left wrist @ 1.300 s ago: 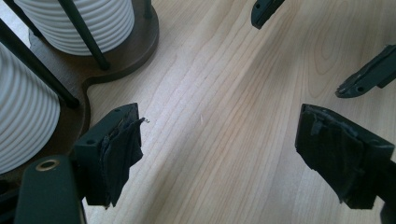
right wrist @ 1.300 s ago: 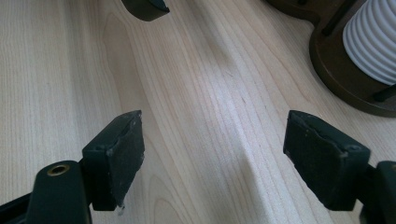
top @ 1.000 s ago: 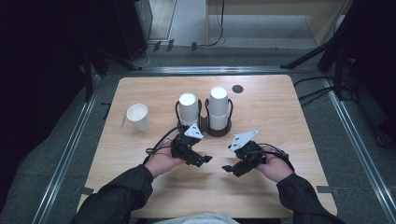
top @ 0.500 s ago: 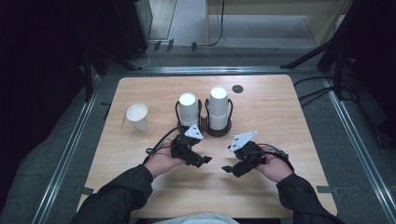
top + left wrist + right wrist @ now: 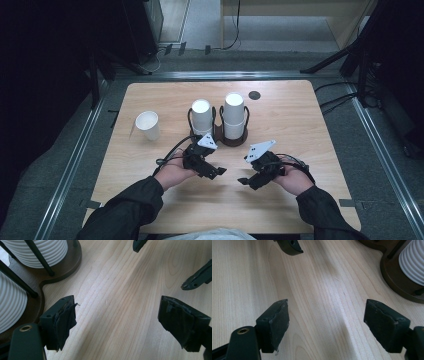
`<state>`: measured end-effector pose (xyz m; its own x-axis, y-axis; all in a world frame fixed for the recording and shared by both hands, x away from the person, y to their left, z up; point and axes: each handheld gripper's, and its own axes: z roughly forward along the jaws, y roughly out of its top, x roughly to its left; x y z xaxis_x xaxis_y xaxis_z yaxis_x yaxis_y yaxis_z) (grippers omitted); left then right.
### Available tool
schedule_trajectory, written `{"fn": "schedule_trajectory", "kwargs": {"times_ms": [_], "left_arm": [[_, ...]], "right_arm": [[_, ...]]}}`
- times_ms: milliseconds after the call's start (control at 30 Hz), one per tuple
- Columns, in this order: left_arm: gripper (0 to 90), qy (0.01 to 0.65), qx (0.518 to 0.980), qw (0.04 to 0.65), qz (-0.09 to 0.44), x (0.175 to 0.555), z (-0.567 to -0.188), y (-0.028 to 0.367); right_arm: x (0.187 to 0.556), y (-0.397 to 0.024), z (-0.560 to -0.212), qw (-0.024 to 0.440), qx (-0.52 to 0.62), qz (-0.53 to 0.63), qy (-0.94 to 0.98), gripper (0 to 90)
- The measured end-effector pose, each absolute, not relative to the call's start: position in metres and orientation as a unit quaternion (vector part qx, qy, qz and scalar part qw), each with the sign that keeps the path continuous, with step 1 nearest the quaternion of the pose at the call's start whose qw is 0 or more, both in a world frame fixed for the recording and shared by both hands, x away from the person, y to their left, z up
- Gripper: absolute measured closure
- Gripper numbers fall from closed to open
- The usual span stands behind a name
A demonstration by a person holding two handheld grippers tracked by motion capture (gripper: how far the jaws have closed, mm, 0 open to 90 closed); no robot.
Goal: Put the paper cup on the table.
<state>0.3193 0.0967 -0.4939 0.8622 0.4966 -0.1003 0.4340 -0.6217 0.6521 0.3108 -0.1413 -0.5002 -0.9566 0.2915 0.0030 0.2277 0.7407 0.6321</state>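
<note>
1. Loose white paper cup (image 5: 148, 125) upright on the worktop (image 5: 310, 130), far left, well apart from the rest.
2. Left claw (image 5: 219, 172) low over bare wood, jaws spread wide, gripping nothing.
3. Dark two-ring holder (image 5: 235, 140) just beyond both claws; an inverted ribbed cup stack (image 5: 233, 116) in each ring.
4. Right claw (image 5: 244, 181) jaws spread wide, nothing held, tips facing the left claw.
</note>
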Motion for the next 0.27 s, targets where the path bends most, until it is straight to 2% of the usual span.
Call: {"fn": "schedule_trajectory", "kwargs": {"times_ms": [267], "left_arm": [[14.8,0.261,0.903,0.340,0.042,0.3217,-0.4982,0.0975]], "right_arm": [[0.3112,-0.1411,-0.5019,0.048,0.137,0.327,0.934,20.2]]}}
